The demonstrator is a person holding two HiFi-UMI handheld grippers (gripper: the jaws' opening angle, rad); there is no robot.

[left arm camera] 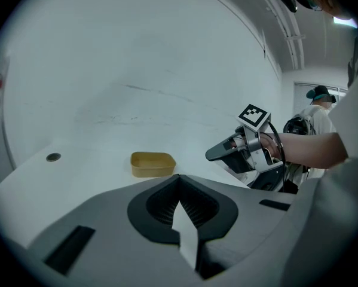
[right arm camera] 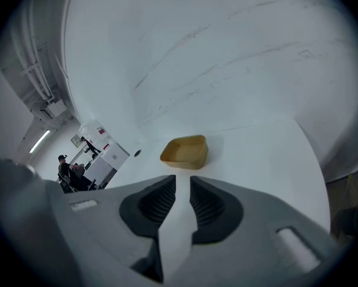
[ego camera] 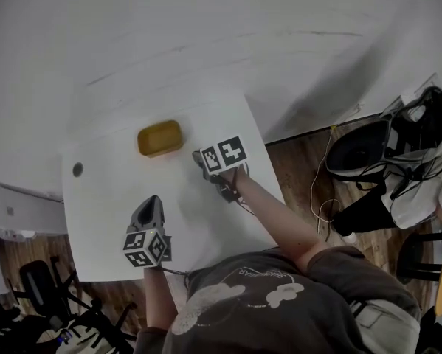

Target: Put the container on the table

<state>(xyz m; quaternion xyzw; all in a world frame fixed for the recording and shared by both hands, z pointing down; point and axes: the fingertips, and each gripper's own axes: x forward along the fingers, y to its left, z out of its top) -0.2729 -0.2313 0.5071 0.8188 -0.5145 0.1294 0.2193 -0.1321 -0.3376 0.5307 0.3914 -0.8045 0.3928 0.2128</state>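
A yellow, open-topped container (ego camera: 160, 139) rests on the white table (ego camera: 206, 227) near its far edge, with nothing touching it. It also lies ahead of both cameras, as the container (left arm camera: 152, 163) in the left gripper view and the container (right arm camera: 184, 151) in the right gripper view. My right gripper (ego camera: 199, 155) hovers just right of it, its jaws a narrow gap apart and empty (right arm camera: 182, 183). My left gripper (ego camera: 153, 200) stays nearer to me, over mid-table, with its jaw tips meeting (left arm camera: 179, 178). The right gripper (left arm camera: 219, 154) shows from the side in the left gripper view.
A small dark round hole (ego camera: 77, 169) marks the table's far left corner. Bags and cables (ego camera: 398, 161) lie on the wooden floor to the right. A white box (ego camera: 14, 209) and a dark chair (ego camera: 43, 286) stand at the left. The white wall (ego camera: 206, 35) rises behind the table.
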